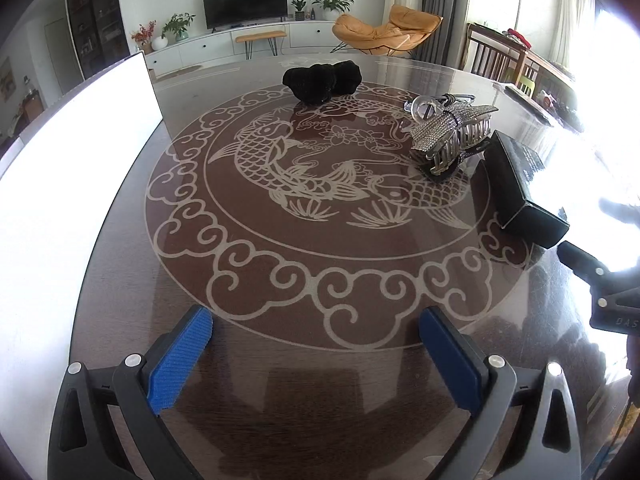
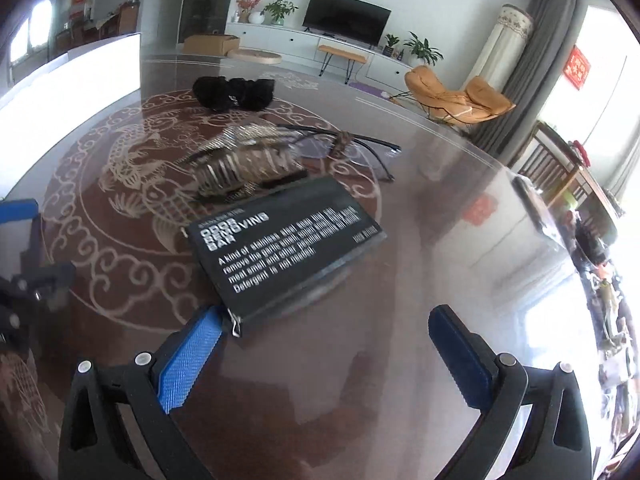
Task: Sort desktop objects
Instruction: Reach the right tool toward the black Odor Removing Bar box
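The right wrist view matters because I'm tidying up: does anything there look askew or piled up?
Yes. The black box lies skewed on the table, one corner by the open right tongs. The sparkly hair clip sits on its side against the glasses.

My left gripper (image 1: 316,356) has black, triangular-cutout arms, round silver screws and ribbed blue pads on its fingers (image 1: 182,360). My right gripper (image 2: 326,360) looks the same: black frame, silver screws, blue fingers (image 2: 190,360).

Black box (image 2: 288,248) with white lettering, brown table (image 1: 120,280) with pale koi pattern.
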{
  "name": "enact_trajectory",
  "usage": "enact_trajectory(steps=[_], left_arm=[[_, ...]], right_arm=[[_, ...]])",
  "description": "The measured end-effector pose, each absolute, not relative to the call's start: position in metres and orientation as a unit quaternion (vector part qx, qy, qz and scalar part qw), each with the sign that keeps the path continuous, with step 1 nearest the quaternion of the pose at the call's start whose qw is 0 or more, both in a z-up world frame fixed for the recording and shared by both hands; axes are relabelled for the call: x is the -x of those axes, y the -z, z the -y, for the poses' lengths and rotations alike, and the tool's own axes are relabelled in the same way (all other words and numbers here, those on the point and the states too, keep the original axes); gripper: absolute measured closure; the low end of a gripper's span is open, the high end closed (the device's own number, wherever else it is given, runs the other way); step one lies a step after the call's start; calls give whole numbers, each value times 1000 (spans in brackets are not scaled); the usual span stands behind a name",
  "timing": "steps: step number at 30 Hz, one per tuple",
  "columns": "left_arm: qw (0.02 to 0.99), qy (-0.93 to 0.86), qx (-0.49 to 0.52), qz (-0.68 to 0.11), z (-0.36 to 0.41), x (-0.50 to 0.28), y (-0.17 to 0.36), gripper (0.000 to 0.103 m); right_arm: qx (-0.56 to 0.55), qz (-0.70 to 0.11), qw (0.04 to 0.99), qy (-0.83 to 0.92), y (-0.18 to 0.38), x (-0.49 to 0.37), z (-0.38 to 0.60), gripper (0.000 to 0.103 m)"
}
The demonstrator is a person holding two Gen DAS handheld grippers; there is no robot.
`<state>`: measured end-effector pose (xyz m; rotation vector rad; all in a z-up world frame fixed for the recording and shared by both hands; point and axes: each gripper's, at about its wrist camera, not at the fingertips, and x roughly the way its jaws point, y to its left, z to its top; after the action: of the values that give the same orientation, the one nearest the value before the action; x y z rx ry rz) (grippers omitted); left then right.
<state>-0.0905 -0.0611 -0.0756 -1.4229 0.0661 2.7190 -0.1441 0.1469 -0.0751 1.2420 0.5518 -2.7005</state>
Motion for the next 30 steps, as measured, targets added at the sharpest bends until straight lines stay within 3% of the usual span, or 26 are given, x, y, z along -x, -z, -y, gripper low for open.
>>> enact_trajectory(steps=[6, 12, 20, 22, 23, 25, 30], left_arm=[[36, -885, 463, -21, 62, 91, 76, 0], [36, -885, 463, -22, 62, 91, 76, 0], [36, -885, 463, -21, 61, 91, 76, 0], [36, -885, 463, -21, 61, 91, 76, 0], [36, -885, 463, -21, 61, 91, 76, 0], [36, -885, 463, -21, 62, 91, 76, 0], [35, -885, 463, -22, 61, 91, 76, 0]], right_arm=[[-432, -77, 35, 898, 64, 112, -215, 0], [-447, 43, 103, 888, 53, 134, -173, 0], [-483, 20, 63, 873, 83, 205, -128, 1], [-467, -1, 64, 882, 83, 203, -134, 21], [-461, -7, 67, 885, 82, 201, -140, 24], [-450, -20, 63, 891, 84, 196, -154, 43], [-441, -42, 38, 896, 85, 168, -201, 43]])
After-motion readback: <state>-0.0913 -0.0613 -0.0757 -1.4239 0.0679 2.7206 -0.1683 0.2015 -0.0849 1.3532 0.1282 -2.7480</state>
